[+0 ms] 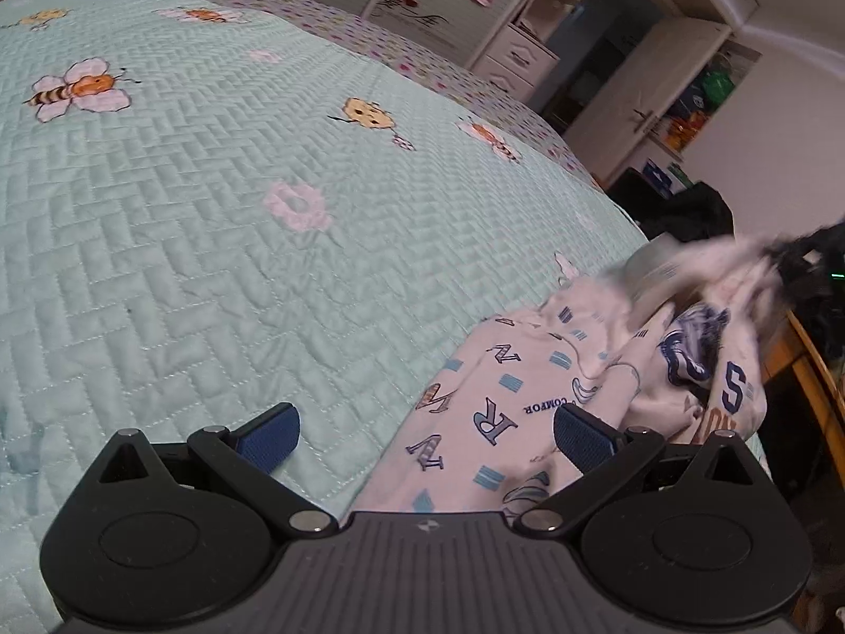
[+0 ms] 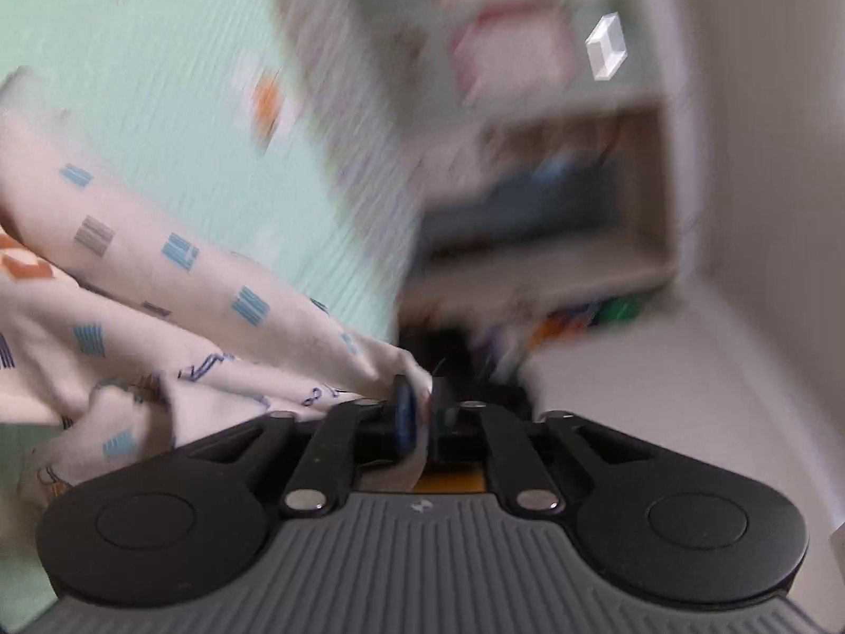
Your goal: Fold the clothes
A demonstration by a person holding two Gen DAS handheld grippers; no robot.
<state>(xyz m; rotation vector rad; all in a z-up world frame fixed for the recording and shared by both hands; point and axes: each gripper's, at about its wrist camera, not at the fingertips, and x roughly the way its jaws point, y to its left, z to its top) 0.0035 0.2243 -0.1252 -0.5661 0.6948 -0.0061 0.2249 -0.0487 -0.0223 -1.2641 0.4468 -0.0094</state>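
A white garment (image 1: 491,422) printed with blue letters and small striped squares lies rumpled at the bed's right edge. My left gripper (image 1: 426,417) hovers just above its near end, open, blue pads wide apart with nothing between them. In the left wrist view one sleeve (image 1: 729,274) rises off the heap to the right, blurred. In the right wrist view my right gripper (image 2: 422,412) is shut on that sleeve's cuff (image 2: 406,370), and the sleeve (image 2: 211,274) stretches away to the left over the bed. This view is strongly blurred.
A mint quilted bedspread (image 1: 211,264) with bees and flowers covers the bed. White drawers and cupboards (image 1: 517,58) stand behind it. A wooden furniture edge (image 1: 808,370) and a dark bundle (image 1: 686,211) sit close to the bed's right side.
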